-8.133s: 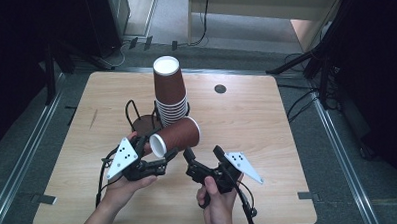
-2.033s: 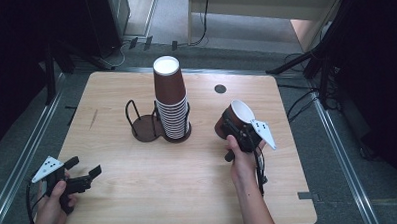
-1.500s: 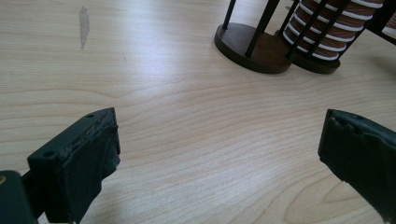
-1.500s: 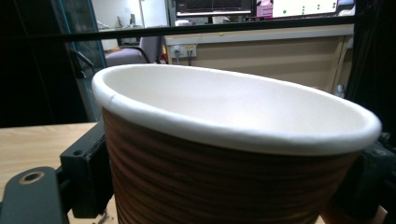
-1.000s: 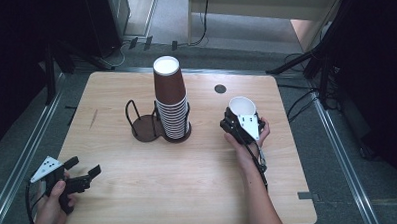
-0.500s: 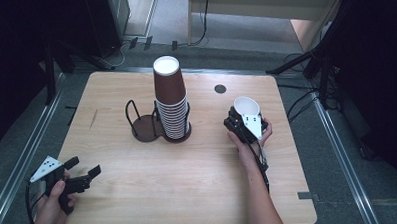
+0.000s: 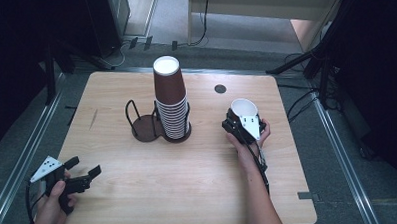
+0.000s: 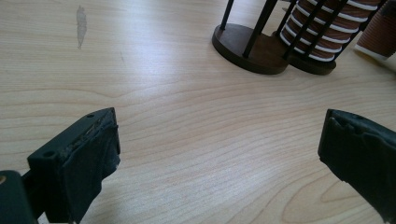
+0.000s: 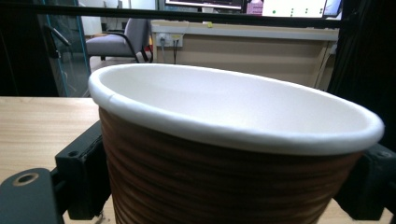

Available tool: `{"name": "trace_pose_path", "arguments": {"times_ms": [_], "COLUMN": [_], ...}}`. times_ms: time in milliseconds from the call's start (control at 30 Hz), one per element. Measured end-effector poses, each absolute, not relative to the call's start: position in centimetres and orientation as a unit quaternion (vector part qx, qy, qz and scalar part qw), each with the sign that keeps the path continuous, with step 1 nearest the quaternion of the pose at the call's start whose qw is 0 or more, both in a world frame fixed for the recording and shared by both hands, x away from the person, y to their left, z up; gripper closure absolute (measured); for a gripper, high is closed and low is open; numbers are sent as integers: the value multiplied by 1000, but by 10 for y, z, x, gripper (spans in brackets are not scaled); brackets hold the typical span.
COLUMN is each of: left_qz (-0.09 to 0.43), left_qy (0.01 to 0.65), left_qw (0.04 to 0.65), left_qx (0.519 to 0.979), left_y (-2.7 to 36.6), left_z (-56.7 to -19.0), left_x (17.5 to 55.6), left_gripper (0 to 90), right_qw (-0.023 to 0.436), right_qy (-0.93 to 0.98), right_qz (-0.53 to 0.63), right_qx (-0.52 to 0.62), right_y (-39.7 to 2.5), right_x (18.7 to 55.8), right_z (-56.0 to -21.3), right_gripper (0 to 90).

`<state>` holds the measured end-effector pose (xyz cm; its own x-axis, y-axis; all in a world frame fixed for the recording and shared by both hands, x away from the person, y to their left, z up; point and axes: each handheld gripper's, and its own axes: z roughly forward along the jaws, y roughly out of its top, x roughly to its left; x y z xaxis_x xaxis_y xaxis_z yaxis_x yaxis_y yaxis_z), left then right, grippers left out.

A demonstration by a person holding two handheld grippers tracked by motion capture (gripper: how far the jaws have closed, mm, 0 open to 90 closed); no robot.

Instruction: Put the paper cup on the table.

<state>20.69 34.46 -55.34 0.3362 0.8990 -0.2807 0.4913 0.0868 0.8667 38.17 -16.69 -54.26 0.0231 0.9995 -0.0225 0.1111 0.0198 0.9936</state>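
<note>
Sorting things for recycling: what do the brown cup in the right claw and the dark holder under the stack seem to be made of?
The brown ribbed cup with white inside looks like matt paper: rolled white rim, corrugated wall. The dark two-ring holder looks like thin metal rods on round bases, probably painted or coated; the bases' material is unclear.

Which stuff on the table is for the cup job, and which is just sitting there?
Part of the job:
- brown paper cup gripped mouth-up in the right tool
- stack of cups in the wire holder
- left tool, open, at the table's near left corner

Just there:
- round dark spot on the table
- cables on the floor
</note>
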Motion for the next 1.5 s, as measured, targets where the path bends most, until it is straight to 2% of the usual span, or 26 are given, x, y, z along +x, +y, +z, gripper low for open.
{"name": "trace_pose_path", "arguments": {"times_ms": [433,600,800,933,1500], "left_qz": [202,202,202,202,201], "left_qy": [538,538,539,539,539], "left_qw": [502,502,501,502,498], "left_qx": [646,646,646,645,649], "left_y": [345,344,345,345,344], "left_z": [-553,-553,-553,-553,-553], "left_x": [207,207,207,207,208], "left_gripper": [0,0,0,0,0], "right_qw": [471,453,434,439,421], "right_qy": [536,549,559,564,569], "right_qz": [460,465,470,467,506], "right_qx": [529,527,527,521,493], "right_y": [-168,-168,-169,-172,-201], "right_x": [380,380,375,371,327], "right_z": [-544,-543,-539,-535,-511], "right_gripper": [80,0,0,0,0]}}
